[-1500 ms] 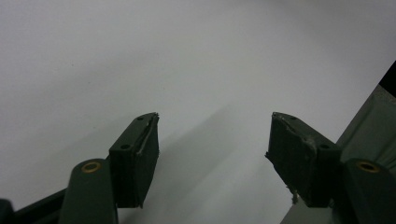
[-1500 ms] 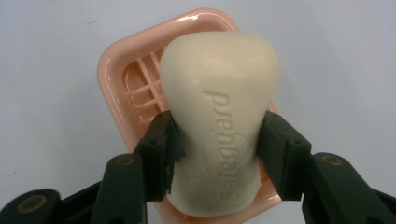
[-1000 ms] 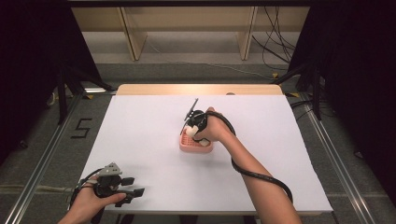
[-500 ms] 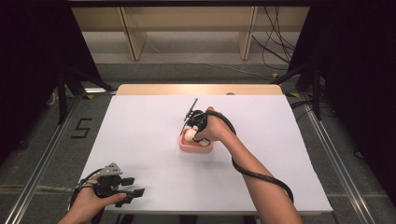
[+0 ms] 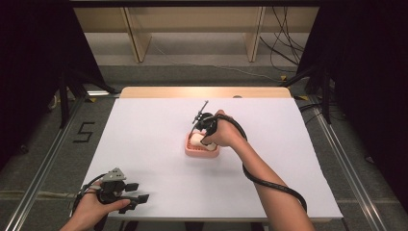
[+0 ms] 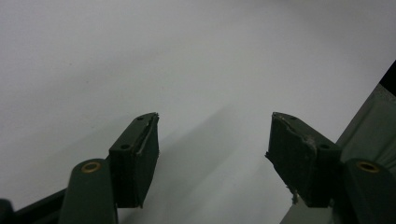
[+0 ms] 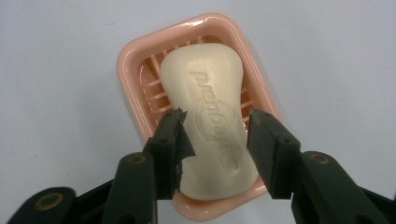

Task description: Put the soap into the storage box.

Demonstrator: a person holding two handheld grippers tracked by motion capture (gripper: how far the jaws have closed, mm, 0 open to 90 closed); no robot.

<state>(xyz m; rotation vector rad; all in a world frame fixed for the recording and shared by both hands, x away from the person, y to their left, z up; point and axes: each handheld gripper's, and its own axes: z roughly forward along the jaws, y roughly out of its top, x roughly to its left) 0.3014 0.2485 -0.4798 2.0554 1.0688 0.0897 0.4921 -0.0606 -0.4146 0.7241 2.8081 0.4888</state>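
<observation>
A cream soap bar (image 7: 212,121) with raised lettering lies in a pink ribbed soap dish (image 7: 128,60) near the table's middle. My right gripper (image 7: 215,133) points down over it, one jaw against each long side of the bar's waist, shut on it. The bar's near end rides over the dish's rim. In the high view the right gripper (image 5: 204,130) and hand cover part of the dish (image 5: 192,150), and the soap (image 5: 196,139) peeks out. My left gripper (image 5: 137,198) rests at the table's front left corner, open (image 6: 212,154) with only white tabletop between its jaws.
The white table (image 5: 144,125) has a wooden strip along its far edge. The right gripper's black cable (image 5: 269,185) trails along the forearm. Grey floor (image 6: 373,121) lies past the table edge beside the left gripper. Metal rails flank the table.
The right hand has shifted slightly over the dish, so more of the soap is in sight in the high view. The left gripper has not moved.
</observation>
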